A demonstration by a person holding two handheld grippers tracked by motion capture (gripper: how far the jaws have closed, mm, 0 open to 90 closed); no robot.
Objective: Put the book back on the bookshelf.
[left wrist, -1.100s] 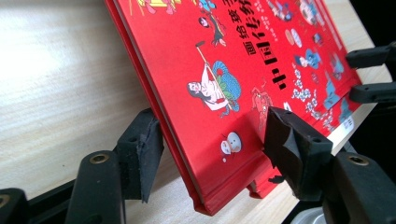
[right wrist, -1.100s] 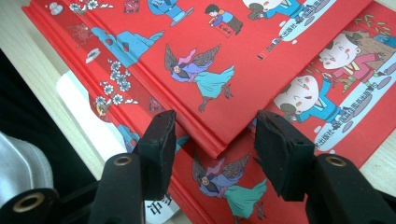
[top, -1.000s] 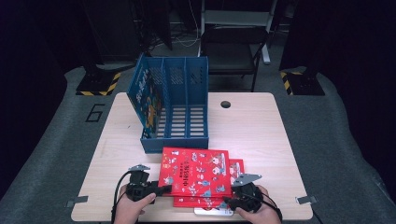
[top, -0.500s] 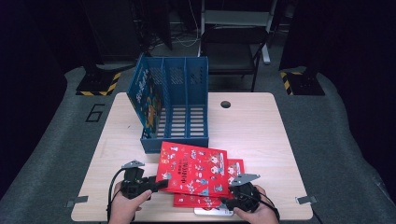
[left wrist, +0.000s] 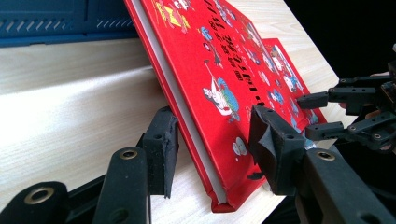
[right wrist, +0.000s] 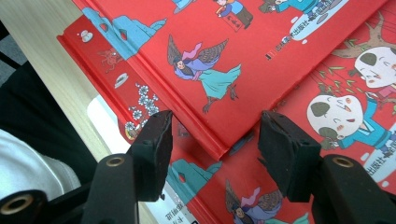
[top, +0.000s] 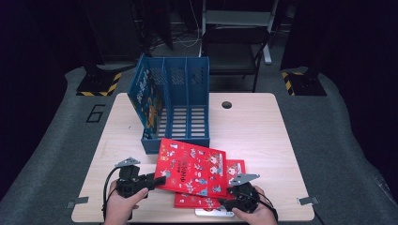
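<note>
The top red picture book (top: pixel 193 167) carries cartoon figures and a line of black characters on its cover, too small and slanted to read; a short row of black print beside a winged figure in the right gripper view is likewise illegible. A large grey "6" (top: pixel 95 113) is marked on the floor mat left of the surface (top: pixel 253 126).

The left gripper (top: pixel 159 180) straddles the near left corner of that book, whose left edge is tilted up off the surface. Its jaws have just been closing, with the book's spine and white page block between them. In the left gripper view one pad sits just beside the back cover and the other against the front cover, though I cannot tell whether they press.

The right gripper (top: pixel 225 203) hangs over the book's near right corner, above a second red book (top: pixel 233 169) lying beneath. Its jaws have just been opening and stand about half apart, holding nothing.

Behind stands a blue three-slot file holder (top: pixel 176 103).
</note>
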